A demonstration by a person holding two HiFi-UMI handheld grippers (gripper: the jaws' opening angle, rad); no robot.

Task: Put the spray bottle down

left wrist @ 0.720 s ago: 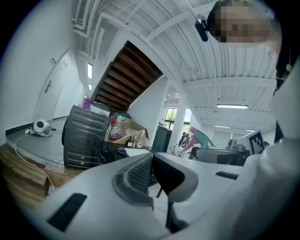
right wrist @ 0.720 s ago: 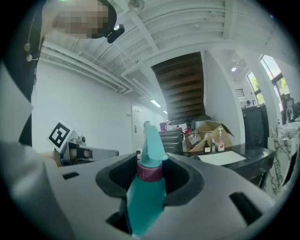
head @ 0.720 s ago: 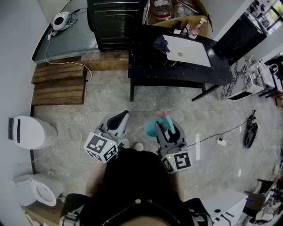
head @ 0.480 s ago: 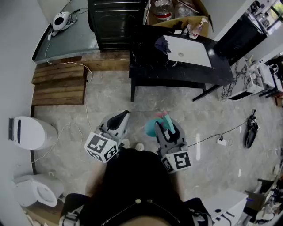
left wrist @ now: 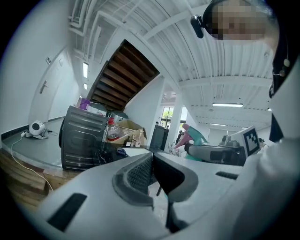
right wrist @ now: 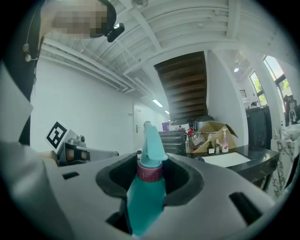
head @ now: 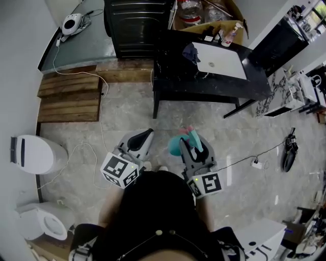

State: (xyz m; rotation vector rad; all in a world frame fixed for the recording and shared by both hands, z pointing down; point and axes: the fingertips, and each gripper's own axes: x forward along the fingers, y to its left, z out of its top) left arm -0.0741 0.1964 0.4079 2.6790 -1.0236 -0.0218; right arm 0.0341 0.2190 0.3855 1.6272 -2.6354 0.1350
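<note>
A teal spray bottle [right wrist: 146, 199] with a pink collar and teal nozzle stands upright between the jaws of my right gripper [right wrist: 151, 177], which is shut on its body. In the head view the spray bottle [head: 179, 145] shows just ahead of the right gripper [head: 194, 147], held level over the floor. My left gripper [left wrist: 152, 172] has its ribbed pads pressed together with nothing between them; the left gripper [head: 138, 139] hangs beside the right one. Ahead stands a black table [head: 178, 84] bearing a white tray [head: 221, 60].
A dark cloth [head: 190, 51] and small bottles [head: 230, 33] lie on the black table. A black cabinet [head: 133, 23] and a cardboard box [head: 204, 12] stand behind it. Wooden steps [head: 69, 98] and a white appliance [head: 31, 153] are at left; a cable [head: 257, 153] runs across the floor at right.
The view has shifted slightly; both grippers keep their places in front of the person, the spray bottle still held in the right one.
</note>
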